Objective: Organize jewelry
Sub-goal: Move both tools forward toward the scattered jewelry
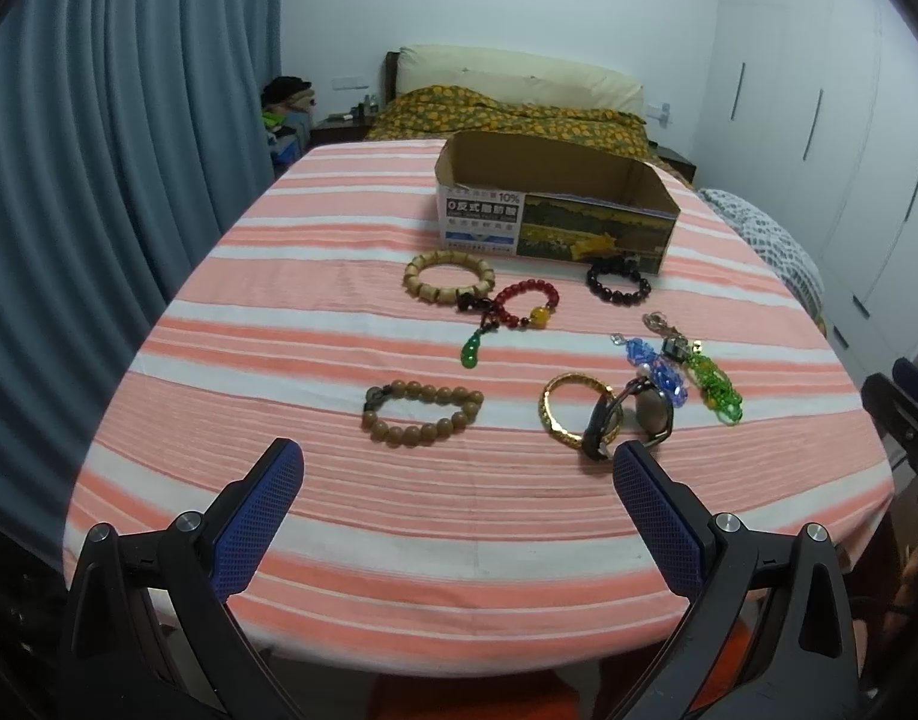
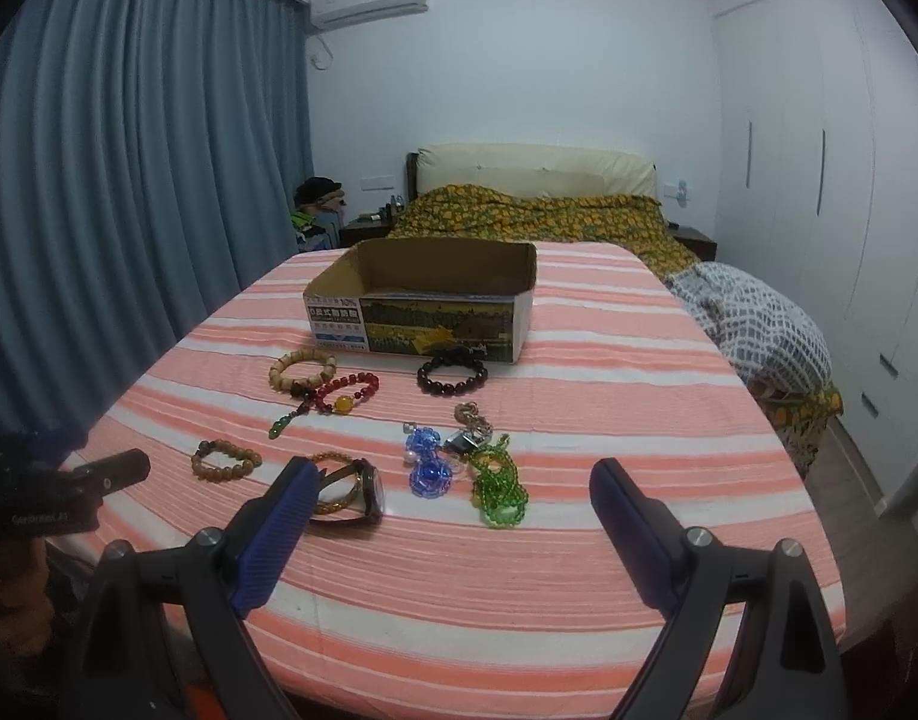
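Observation:
Jewelry lies spread on a pink-and-white striped table (image 1: 399,510). A brown bead bracelet (image 1: 422,415), a gold bangle (image 1: 564,411), a watch (image 1: 645,414), a pale wooden bracelet (image 1: 449,275), a red bead bracelet (image 1: 528,303), a dark bead bracelet (image 1: 618,282), a blue bead charm (image 1: 654,369) and a green bead charm (image 1: 714,387) lie in front of an open cardboard box (image 1: 555,204). My left gripper (image 1: 459,468) is open and empty near the table's front edge. My right gripper (image 2: 453,480) is open and empty, above the watch (image 2: 363,489) and green charm (image 2: 498,483).
A bed with an orange-patterned cover (image 2: 537,216) stands behind the table. Blue curtains (image 1: 99,180) hang at the left and white wardrobes (image 2: 849,210) at the right. A grey patterned blanket (image 2: 759,324) lies off the table's right side.

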`<state>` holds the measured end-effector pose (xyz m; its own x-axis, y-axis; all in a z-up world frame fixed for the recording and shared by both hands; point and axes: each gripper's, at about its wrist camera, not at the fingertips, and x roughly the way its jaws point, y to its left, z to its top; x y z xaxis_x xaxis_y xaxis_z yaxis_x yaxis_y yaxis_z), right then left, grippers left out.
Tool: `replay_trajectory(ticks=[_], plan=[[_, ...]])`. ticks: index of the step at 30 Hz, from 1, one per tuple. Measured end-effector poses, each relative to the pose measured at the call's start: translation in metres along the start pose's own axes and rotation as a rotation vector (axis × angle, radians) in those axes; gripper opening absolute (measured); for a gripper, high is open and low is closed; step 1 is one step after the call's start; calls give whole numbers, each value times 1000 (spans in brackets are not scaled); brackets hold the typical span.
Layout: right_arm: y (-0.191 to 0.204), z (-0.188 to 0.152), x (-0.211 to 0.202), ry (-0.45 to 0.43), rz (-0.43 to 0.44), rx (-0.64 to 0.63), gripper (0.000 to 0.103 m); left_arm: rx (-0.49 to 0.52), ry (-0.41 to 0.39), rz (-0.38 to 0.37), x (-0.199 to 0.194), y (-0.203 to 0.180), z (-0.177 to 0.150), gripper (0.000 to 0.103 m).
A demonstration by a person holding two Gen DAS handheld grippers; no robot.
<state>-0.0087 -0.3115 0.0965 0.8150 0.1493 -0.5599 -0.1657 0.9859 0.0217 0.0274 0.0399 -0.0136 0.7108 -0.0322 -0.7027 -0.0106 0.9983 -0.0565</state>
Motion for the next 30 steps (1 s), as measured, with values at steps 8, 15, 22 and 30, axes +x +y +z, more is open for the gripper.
replay_trajectory(ticks=[8, 15, 22, 30], plan=[[3, -1, 6, 31, 9, -31, 94, -19, 12, 12, 8, 12, 0, 103], [2, -2, 9, 41, 3, -35, 94, -37, 16, 31, 15, 24, 2, 103], [1, -3, 13, 56, 13, -34, 94, -46, 20, 55, 27, 33, 6, 103], [-10, -4, 21, 77, 2, -7, 94, -68, 42, 96, 52, 54, 11, 103]])
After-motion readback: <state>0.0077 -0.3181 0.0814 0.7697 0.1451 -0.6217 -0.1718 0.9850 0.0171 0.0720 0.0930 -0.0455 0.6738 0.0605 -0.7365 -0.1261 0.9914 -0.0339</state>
